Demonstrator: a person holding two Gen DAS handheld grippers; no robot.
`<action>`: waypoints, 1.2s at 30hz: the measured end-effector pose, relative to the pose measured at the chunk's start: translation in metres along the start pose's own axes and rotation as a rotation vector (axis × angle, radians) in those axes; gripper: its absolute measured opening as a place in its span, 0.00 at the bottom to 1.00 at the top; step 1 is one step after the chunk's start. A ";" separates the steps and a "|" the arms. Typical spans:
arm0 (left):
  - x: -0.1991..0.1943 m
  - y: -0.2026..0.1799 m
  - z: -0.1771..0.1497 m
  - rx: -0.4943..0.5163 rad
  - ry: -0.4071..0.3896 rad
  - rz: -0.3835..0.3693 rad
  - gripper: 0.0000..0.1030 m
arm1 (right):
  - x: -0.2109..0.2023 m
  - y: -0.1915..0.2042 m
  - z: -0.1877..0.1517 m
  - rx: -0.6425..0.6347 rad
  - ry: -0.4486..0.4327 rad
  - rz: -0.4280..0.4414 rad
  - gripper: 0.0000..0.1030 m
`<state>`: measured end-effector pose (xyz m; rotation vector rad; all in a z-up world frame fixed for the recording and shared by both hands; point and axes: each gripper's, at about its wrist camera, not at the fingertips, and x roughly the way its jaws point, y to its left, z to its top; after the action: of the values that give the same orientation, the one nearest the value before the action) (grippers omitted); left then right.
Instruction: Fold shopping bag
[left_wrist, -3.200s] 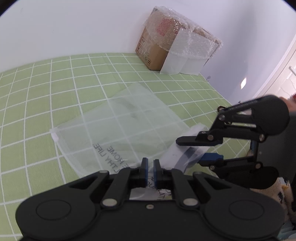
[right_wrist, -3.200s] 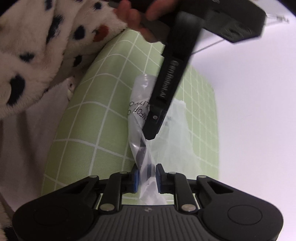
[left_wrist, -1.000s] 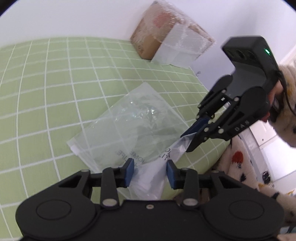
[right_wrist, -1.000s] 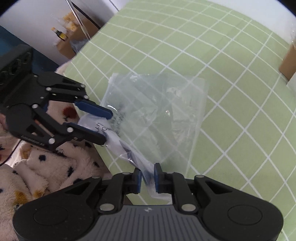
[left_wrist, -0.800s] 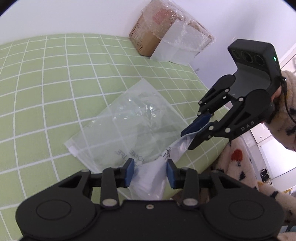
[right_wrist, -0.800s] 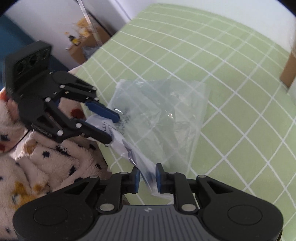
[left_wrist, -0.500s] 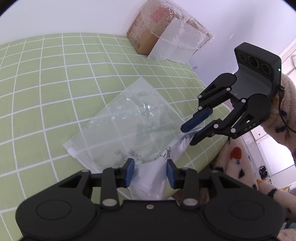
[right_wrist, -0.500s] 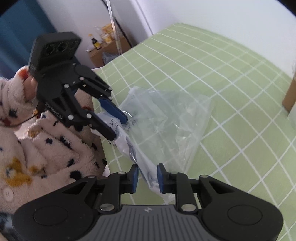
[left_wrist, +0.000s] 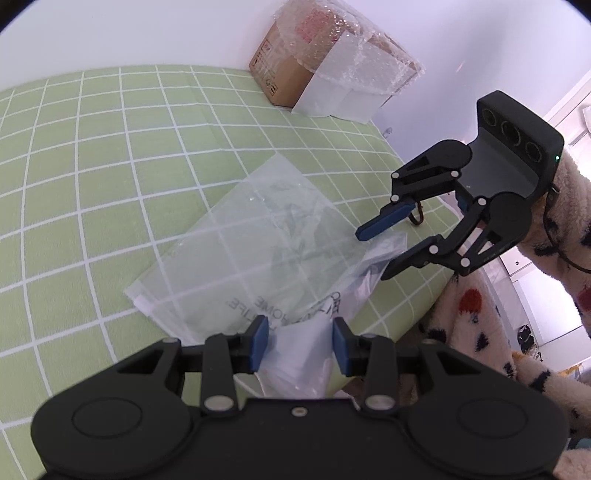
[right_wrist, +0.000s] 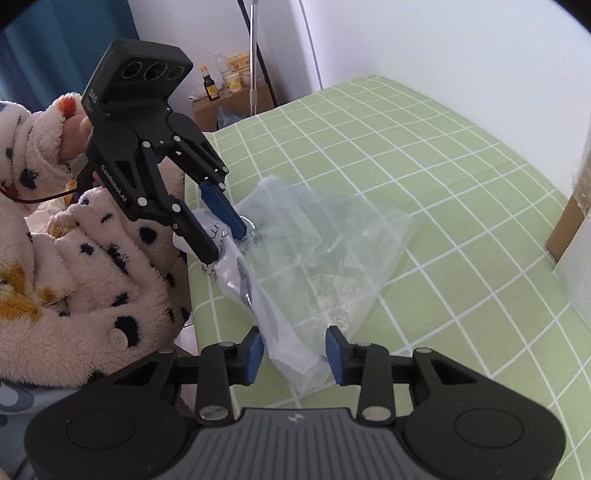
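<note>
A clear plastic shopping bag (left_wrist: 258, 251) with black print lies flat on the green checked tablecloth (left_wrist: 92, 166), its handles bunched at the near table edge. My left gripper (left_wrist: 299, 345) is open, and one crumpled handle lies loose between its blue pads. My right gripper (right_wrist: 294, 354) has its jaws opening. The other handle strip (right_wrist: 291, 347) stands between its pads, which no longer press on it. Each gripper shows in the other's view: the right gripper (left_wrist: 375, 254) over the bag's right corner, the left gripper (right_wrist: 225, 243) over the printed end.
A cardboard box wrapped in bubble wrap (left_wrist: 332, 62) stands at the table's far corner by the white wall. The table edge (right_wrist: 192, 295) runs just beside the bag's handles. A person's spotted fleece sleeve (right_wrist: 74, 280) is close by.
Both grippers were shut on the bag's handles at first. The left one opened, and now the right jaws have spread apart off the handle. The right gripper rolled and drew back slightly.
</note>
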<state>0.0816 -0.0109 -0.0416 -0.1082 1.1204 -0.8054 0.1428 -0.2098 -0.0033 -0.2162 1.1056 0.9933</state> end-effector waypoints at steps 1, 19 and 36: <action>0.000 0.000 0.000 -0.001 0.001 -0.001 0.37 | 0.001 -0.002 0.001 0.029 0.009 0.000 0.35; -0.014 -0.005 -0.005 0.103 -0.032 0.029 0.41 | 0.028 0.020 0.034 0.383 0.230 -0.158 0.21; -0.005 -0.047 -0.014 0.318 -0.131 0.154 0.49 | 0.044 0.017 0.041 0.407 0.337 -0.126 0.20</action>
<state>0.0448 -0.0371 -0.0229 0.1868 0.8552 -0.8165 0.1605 -0.1512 -0.0152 -0.1220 1.5567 0.6130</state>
